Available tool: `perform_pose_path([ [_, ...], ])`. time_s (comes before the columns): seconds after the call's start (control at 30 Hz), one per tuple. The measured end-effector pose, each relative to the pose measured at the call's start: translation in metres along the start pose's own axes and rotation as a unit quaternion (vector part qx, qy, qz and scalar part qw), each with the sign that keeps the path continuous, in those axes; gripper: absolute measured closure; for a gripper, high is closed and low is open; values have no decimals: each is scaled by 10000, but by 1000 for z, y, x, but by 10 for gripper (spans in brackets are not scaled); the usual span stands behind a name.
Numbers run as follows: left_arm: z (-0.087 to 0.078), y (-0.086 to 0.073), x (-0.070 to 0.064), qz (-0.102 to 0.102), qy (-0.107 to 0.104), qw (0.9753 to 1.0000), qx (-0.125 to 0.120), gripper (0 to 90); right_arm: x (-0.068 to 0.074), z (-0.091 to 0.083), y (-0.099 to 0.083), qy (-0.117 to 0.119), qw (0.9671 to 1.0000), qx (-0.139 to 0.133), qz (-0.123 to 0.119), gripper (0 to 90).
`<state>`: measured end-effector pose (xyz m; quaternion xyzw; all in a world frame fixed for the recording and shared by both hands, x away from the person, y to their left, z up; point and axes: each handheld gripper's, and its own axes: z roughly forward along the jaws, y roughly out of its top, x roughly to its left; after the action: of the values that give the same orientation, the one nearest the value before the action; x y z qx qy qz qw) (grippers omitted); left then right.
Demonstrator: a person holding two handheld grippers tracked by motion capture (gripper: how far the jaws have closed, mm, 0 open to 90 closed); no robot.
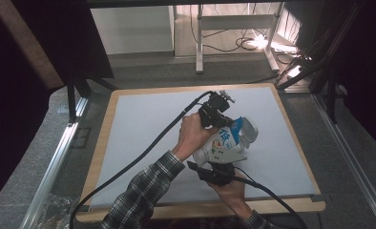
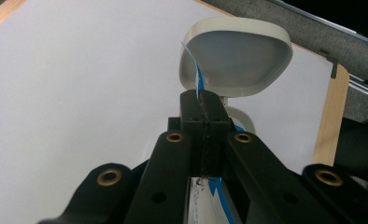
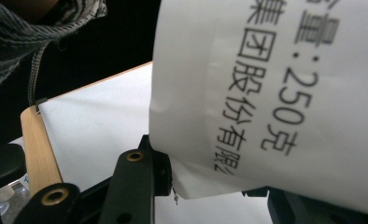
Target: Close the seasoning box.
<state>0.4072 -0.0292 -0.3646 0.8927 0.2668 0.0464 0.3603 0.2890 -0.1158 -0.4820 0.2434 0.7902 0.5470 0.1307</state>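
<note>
**Pouch held off the mat between both tongs, white holder close behind**

While nothing else lies on it, the table point(image 1: 105, 143) carries a pale mat point(image 1: 143, 129) that covers nearly the whole wooden top, leaving a bare margin of wood at the edges. Above the right half of that mat a white pouch point(image 1: 223, 145) with blue printing is held up in the air, gripped from two ends; it does not appear to rest on the mat, though the high view cannot settle that fully.

Just behind the pouch stands a white holder point(image 2: 238, 58) with a rounded rim and a handle, seen from the left gripper view as an open hollow. Whether the pouch already sits partly inside it cannot be told.

The left tongs point(image 1: 220, 119) come in from the far side and are pressed tight together on a thin blue-and-white edge of the pouch, the jaws showing no gap between them. The likely reason is to keep the top of the pouch upright and steer it.

The right tongs point(image 1: 214, 171) take the pouch from the near side; the right gripper view shows the printed white film passing between the jaws, so they appear clamped on its lower part, presumably to bear the weight.

Judged from this arrangement, the work in hand is seating the pouch in the holder.
</note>
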Motion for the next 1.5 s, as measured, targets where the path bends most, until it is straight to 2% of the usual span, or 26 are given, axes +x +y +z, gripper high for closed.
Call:
perform_pose_path([
  [0.27, -3, -6, 0, 41, -110, 9998, -146, 900, 0, 3, -5, 30, 10000, 73, 38, 612],
  [0.77, -8, -11, -5, 189, -171, 9993, -283, 899, -4, 8, -13, 0, 9995, 298, 79, 587],
  [0.97, -13, -18, 0, 64, -320, 9986, -421, 899, -6, 9, -16, -4, 9992, 383, 106, 581],
  [1.2, -20, -25, 2, 31, -271, 9982, -537, 899, -8, 10, -18, 11, 9987, 494, 85, 573],
  [1.5, -27, -31, 6, -29, -373, 9974, -610, 898, -10, 10, -22, -1, 9981, 616, 97, 565],
])
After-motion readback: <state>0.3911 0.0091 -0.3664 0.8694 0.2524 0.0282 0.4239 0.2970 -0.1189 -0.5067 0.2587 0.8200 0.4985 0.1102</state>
